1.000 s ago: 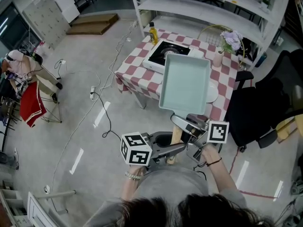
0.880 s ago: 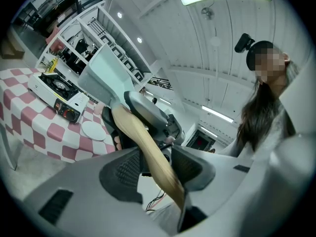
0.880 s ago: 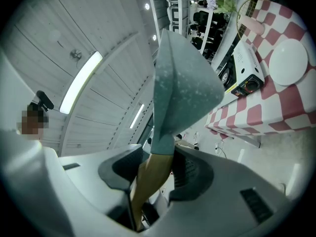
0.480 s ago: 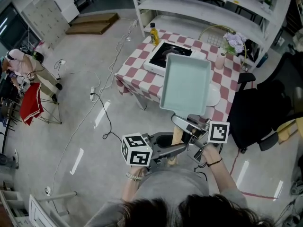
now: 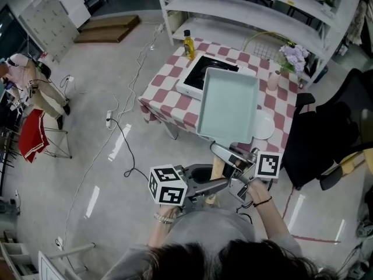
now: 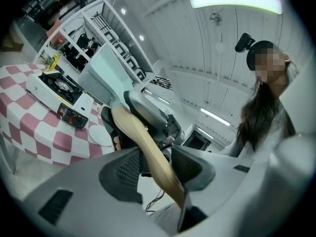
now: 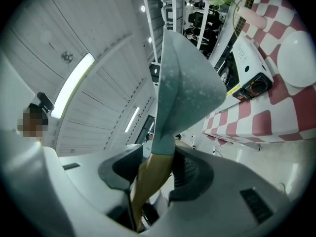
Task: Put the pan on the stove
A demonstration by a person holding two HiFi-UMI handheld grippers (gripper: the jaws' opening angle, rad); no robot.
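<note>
A square, pale green pan with a tan wooden handle is held out ahead of the jaws. The handle is clenched by the left gripper and the right gripper. The stove is seen farther ahead on the bench.

stove: partly behind pan | plate: left edge behind pan | chair: cut off right

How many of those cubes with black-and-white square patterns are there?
2. In the head view, one cube sits low, left of the pan's wooden handle; the other cube is to its right. No others show.
</note>
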